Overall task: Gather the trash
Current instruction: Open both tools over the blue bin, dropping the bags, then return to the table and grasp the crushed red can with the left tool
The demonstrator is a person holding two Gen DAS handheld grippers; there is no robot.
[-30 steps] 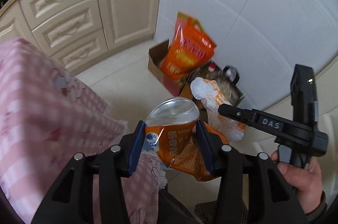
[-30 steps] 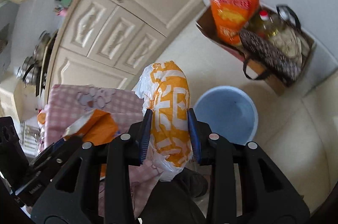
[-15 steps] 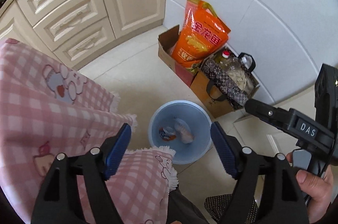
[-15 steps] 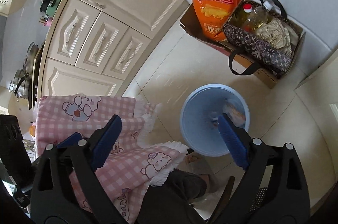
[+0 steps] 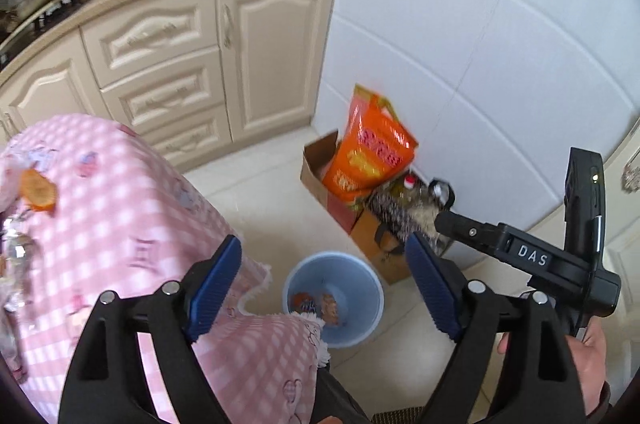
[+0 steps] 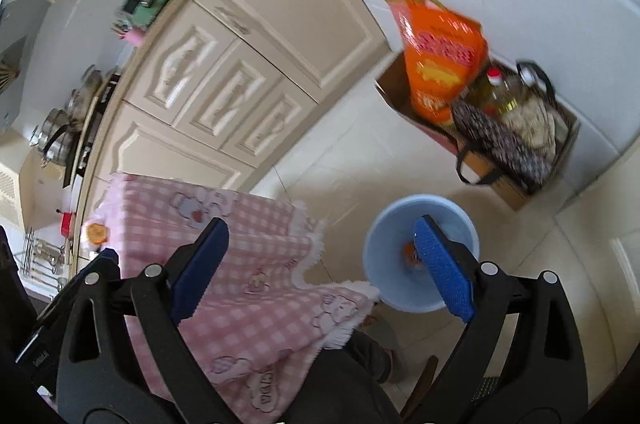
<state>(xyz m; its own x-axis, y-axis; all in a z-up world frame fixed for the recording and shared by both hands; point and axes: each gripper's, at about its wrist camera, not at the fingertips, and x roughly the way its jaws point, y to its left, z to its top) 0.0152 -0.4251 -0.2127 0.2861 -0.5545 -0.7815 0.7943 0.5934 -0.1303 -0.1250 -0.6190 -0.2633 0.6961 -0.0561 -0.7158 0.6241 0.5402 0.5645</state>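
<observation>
Two grippers hang empty above the floor, and the coming move turns on where the remaining trash lies relative to them. Pink checked tablecloth [image 5: 120, 208] fills the 9 o'clock side of the left wrist view; the blue bin [image 5: 370, 294] stands on the tiles just past its fringed corner, with wrappers already inside. Left gripper [image 5: 326, 284] has just been opening, jaws wide, nothing between them; right gripper [image 6: 320, 266] likewise, its far jaw crossing the bin rim [image 6: 384, 224]. An orange scrap [image 5: 38, 190] lies on the cloth at about 9 o'clock from the left gripper, well apart; the left hand seems nearer it.
</observation>
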